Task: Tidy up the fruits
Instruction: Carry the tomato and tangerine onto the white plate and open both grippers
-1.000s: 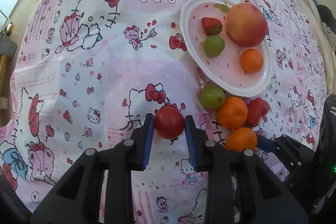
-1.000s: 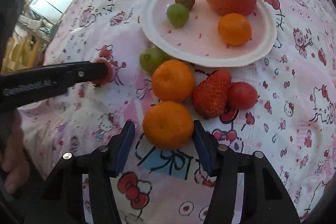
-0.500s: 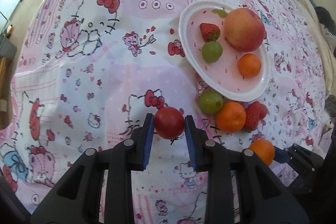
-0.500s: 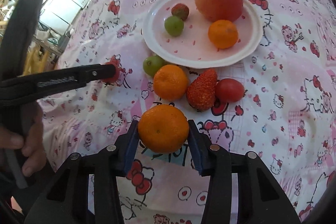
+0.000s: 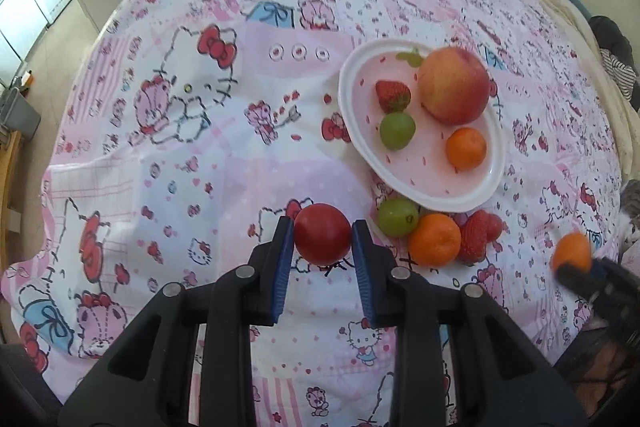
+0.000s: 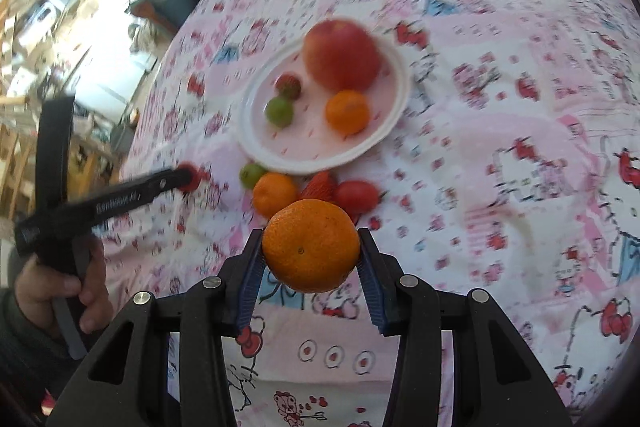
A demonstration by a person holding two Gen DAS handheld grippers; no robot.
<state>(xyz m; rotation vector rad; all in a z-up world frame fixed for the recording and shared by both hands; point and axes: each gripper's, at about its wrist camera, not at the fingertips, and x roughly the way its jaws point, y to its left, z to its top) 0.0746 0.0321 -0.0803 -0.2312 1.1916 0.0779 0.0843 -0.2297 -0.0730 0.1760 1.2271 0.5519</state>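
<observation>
My left gripper (image 5: 322,242) is shut on a red tomato (image 5: 322,239) and holds it above the cloth, near and left of the white plate (image 5: 352,119). My right gripper (image 6: 311,251) is shut on an orange mandarin (image 6: 310,245), lifted well above the cloth. The plate holds a big peach (image 5: 454,87), a strawberry (image 5: 393,95), a green fruit (image 5: 397,131) and a small mandarin (image 5: 465,149). By the plate's near rim lie a green fruit (image 5: 397,217), a mandarin (image 5: 434,239), a strawberry (image 5: 476,237) and a red tomato (image 6: 357,195).
A pink cartoon-print cloth (image 5: 200,131) covers the round table. The right gripper with its mandarin shows at the right edge of the left wrist view (image 5: 572,253). The left gripper and the hand holding it show in the right wrist view (image 6: 80,211). Furniture stands beyond the table's left edge.
My right gripper closed on the mandarin and lifted it up and back from the fruit pile. My left gripper rose with the tomato still held.
</observation>
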